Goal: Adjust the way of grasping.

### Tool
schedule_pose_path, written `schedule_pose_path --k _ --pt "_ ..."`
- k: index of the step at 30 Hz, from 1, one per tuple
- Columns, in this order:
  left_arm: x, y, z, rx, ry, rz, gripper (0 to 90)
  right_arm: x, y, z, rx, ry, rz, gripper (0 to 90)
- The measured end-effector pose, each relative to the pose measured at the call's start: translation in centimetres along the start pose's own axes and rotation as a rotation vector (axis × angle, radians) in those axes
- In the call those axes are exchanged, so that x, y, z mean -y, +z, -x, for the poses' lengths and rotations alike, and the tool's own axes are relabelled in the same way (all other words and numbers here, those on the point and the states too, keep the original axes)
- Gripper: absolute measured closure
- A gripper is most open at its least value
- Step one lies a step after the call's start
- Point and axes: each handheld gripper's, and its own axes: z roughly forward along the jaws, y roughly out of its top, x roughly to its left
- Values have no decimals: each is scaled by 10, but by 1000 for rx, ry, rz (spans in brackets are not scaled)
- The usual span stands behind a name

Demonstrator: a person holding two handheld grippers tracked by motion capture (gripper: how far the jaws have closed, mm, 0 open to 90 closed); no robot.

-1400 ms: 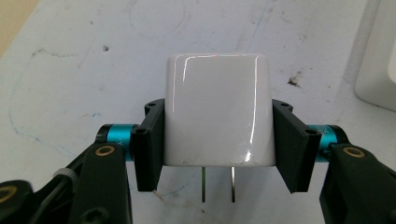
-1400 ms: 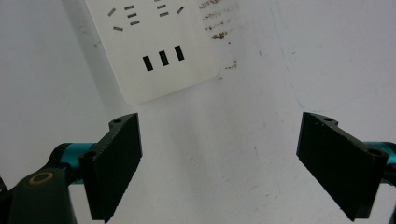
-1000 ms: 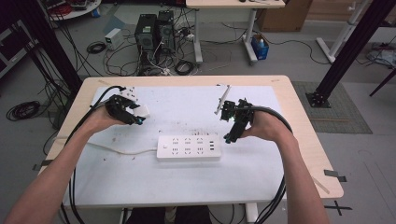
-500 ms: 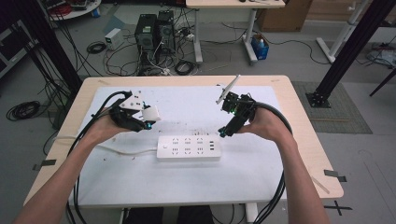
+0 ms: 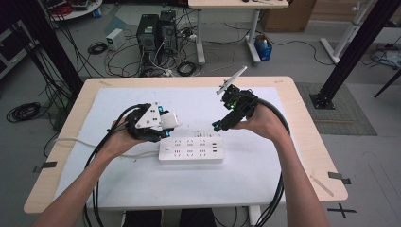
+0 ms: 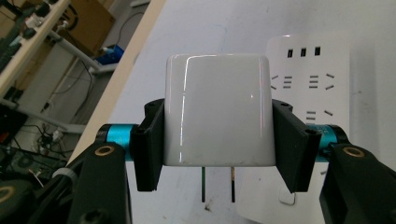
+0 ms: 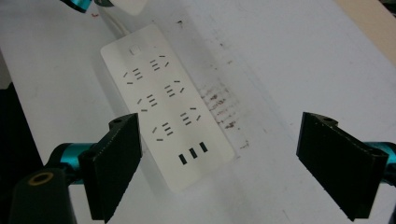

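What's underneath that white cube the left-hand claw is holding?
Two metal prongs stick out of the white charger, clamped between the left gripper jaws. Beyond lies the white power strip on the table. The charger hides part of the strip.

One white rectangular plastic power strip (image 5: 190, 150), one glossy white boxy plug adapter (image 6: 218, 110), two black two-jaw grippers, one white-topped wooden table (image 5: 293, 94).

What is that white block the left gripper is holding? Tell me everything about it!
The white charger plug is a glossy, rounded plastic cube with two thin metal prongs at its lower side. The left gripper pinches its two sides between black jaws, holding it in the air beside the white power strip, not yet plugged in.
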Motion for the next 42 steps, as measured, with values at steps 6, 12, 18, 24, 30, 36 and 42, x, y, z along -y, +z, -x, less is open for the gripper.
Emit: schedule_pose_path --k 6,12,18,24,30,36,42 --pt "-9 2 20 -94 74 55 425 -2 6 -4 -75 27 53 136" --pt "-18 -1 32 -150 124 114 425 -5 9 -6 -201 99 153 137" --pt "-28 -2 42 -192 168 163 425 -7 15 -6 -327 165 241 139" --pt "-35 -1 50 -241 204 188 425 -8 22 -7 -433 235 301 152" --pt "-39 0 54 -271 226 206 425 -7 30 -7 -477 299 311 152" --pt "-41 1 56 -273 236 211 425 -7 34 -9 -523 331 340 166" --pt "-42 0 57 -285 241 217 425 -9 39 -14 -519 339 334 195"
